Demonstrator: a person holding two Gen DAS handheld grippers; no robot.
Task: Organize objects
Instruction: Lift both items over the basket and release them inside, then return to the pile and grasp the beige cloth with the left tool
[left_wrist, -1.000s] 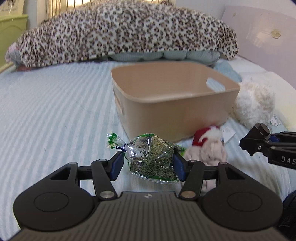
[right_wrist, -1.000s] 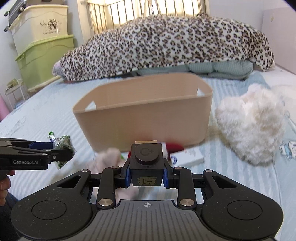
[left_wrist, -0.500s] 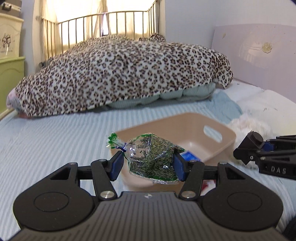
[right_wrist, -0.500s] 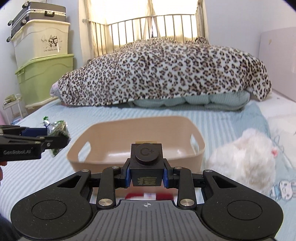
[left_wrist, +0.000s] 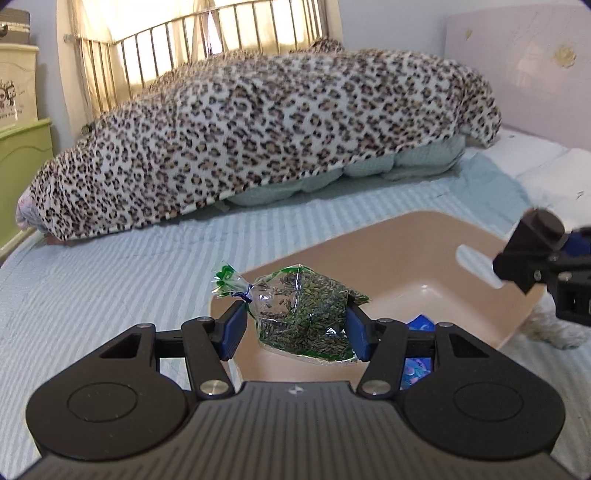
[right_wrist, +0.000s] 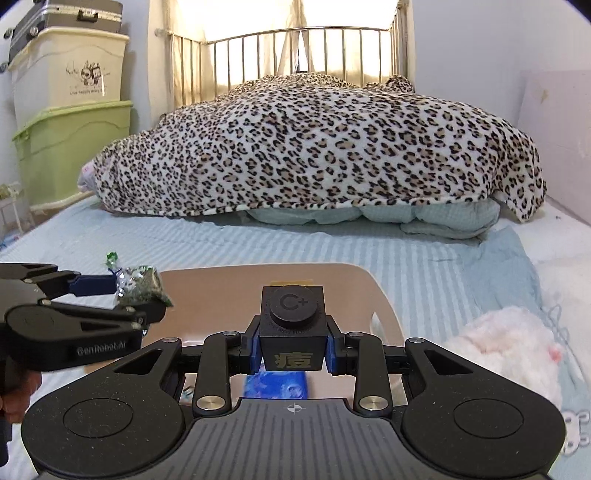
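Note:
My left gripper (left_wrist: 295, 326) is shut on a clear bag of green dried herbs (left_wrist: 303, 317) and holds it above the near left corner of the beige bin (left_wrist: 461, 236). My right gripper (right_wrist: 293, 349) is shut on a black cube with a round cap (right_wrist: 293, 328), held over the same bin (right_wrist: 380, 295). A blue packet (right_wrist: 277, 384) lies in the bin under the cube. In the right wrist view the left gripper and the herb bag (right_wrist: 142, 288) are at the left. The cube (left_wrist: 532, 251) shows at the right of the left wrist view.
The bin sits on a striped light-blue bed cover (left_wrist: 92, 288). A leopard-print blanket (right_wrist: 314, 147) lies heaped behind it. A white plush toy (right_wrist: 509, 354) lies right of the bin. Green and cream storage boxes (right_wrist: 70, 147) stand at the far left.
Both grippers have risen from bed level and moved forward over the bin, each still holding its object. The bin now lies below them, its inside in view.

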